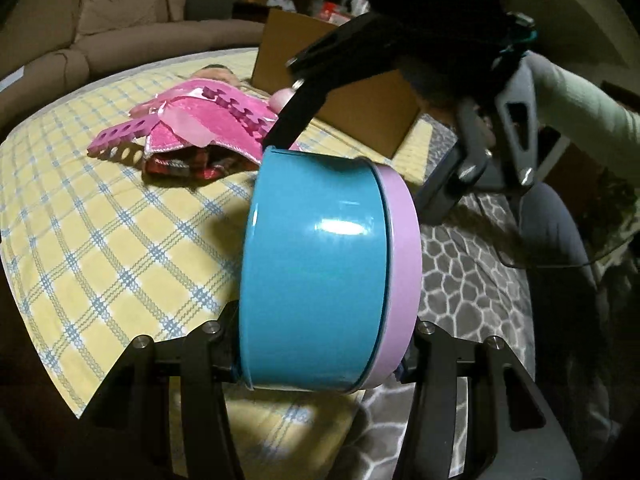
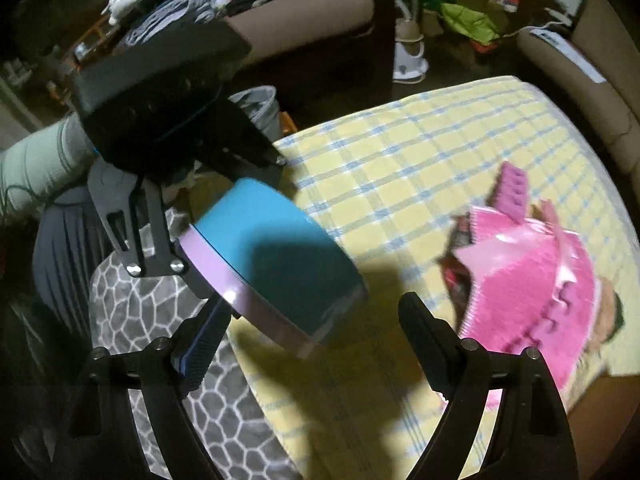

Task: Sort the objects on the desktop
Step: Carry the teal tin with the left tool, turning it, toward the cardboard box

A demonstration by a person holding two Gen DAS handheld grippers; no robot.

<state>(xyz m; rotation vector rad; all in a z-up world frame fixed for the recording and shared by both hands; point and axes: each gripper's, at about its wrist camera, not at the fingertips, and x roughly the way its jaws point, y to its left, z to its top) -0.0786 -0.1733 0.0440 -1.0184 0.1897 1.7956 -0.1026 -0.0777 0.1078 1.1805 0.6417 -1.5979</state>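
Observation:
A round blue tin (image 1: 316, 264) with a lilac lid (image 1: 400, 280) lies on its side in the air, and my left gripper (image 1: 324, 344) is shut on it, one finger on its base and one on the lid. In the right wrist view the same tin (image 2: 276, 252) hangs above the yellow checked cloth (image 2: 400, 152), held by the left gripper (image 2: 232, 216). My right gripper (image 2: 312, 336) is open, its fingers wide on either side of the tin's end without pressing it. From the left wrist view the right gripper (image 1: 356, 172) reaches down over the tin's far side.
A heap of pink things (image 1: 208, 120), with a foam strip (image 1: 120, 140), fluffy cloth and red plaid fabric, lies further along the yellow cloth (image 1: 100, 240). A cardboard box (image 1: 352, 120) stands behind it. Grey patterned fabric (image 1: 472, 280) covers the near side. A pale sleeve (image 1: 592, 112) is at right.

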